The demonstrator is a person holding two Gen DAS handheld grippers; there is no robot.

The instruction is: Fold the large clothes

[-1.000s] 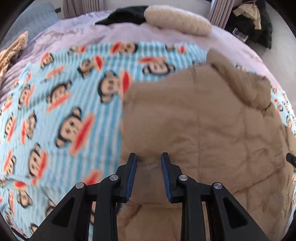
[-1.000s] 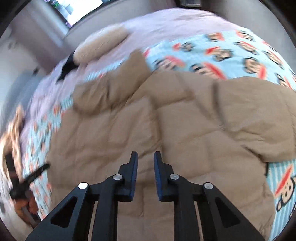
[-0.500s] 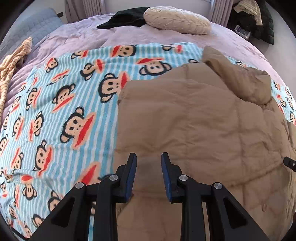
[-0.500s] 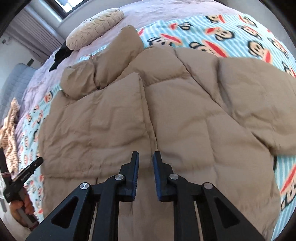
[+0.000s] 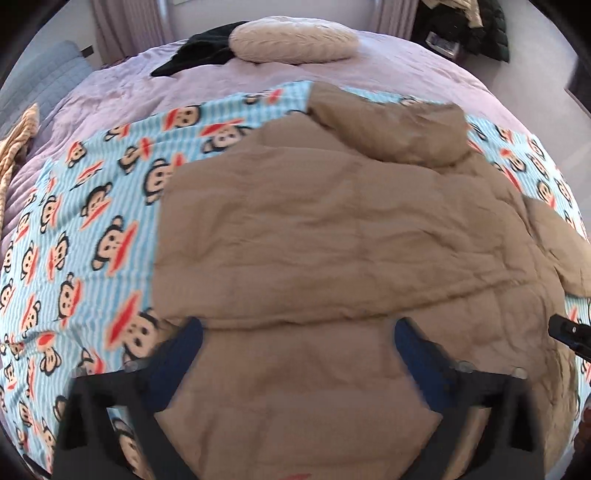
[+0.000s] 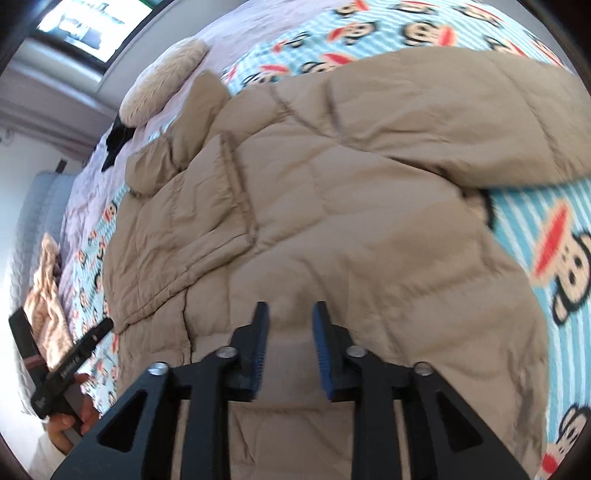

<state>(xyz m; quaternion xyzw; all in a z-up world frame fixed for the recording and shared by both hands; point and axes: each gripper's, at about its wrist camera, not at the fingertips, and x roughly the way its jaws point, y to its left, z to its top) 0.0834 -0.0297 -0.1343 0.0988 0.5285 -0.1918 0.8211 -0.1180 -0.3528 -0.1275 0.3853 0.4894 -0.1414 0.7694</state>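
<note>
A large tan quilted jacket lies spread on a blue monkey-print blanket, with one side folded over its middle and the hood toward the pillow. My left gripper is wide open above the jacket's near hem, empty. My right gripper is open by a small gap above the jacket near its hem, empty. A sleeve lies out to the right in the right wrist view.
A cream pillow and a dark garment lie at the head of the lilac bed. A tan striped cloth lies at the left edge. Dark bags stand on the floor beyond.
My left gripper's jaws have opened wide from a narrow gap. My right gripper opened slightly and moved closer to the jacket's hem. Both views have shifted over the jacket.
</note>
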